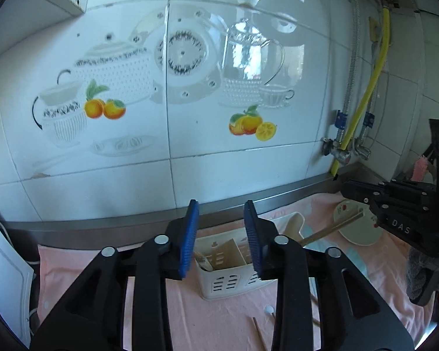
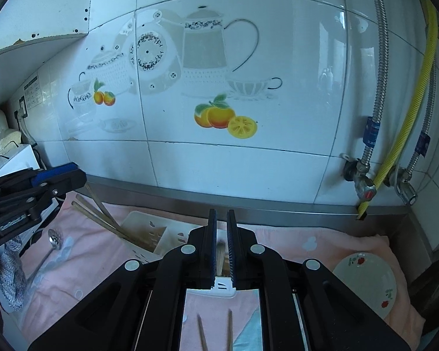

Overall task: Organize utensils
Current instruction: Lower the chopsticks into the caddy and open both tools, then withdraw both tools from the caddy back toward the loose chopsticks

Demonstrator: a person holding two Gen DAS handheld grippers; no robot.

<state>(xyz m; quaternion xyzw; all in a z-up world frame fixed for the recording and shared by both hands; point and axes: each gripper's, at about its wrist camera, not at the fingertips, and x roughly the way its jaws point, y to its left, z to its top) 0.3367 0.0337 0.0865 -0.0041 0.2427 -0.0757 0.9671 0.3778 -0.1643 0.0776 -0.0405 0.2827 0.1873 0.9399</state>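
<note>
a white utensil caddy (image 1: 228,275) stands on the pink-clothed desk (image 1: 82,266), just beyond and between the left gripper (image 1: 221,234) jaws, which are spread and hold nothing; chopsticks (image 2: 102,219) lean out of it. the right gripper (image 2: 221,248) jaws stand narrowly parted with nothing pressed between them; two more chopsticks (image 2: 202,333) lie on the cloth beneath them.

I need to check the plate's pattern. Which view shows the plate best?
The right wrist view: the plate lies almost whole on the pink cloth, its red flowers clear. In the left wrist view the plate is farther off, partly hidden by the right gripper and crossed by chopsticks.
</note>
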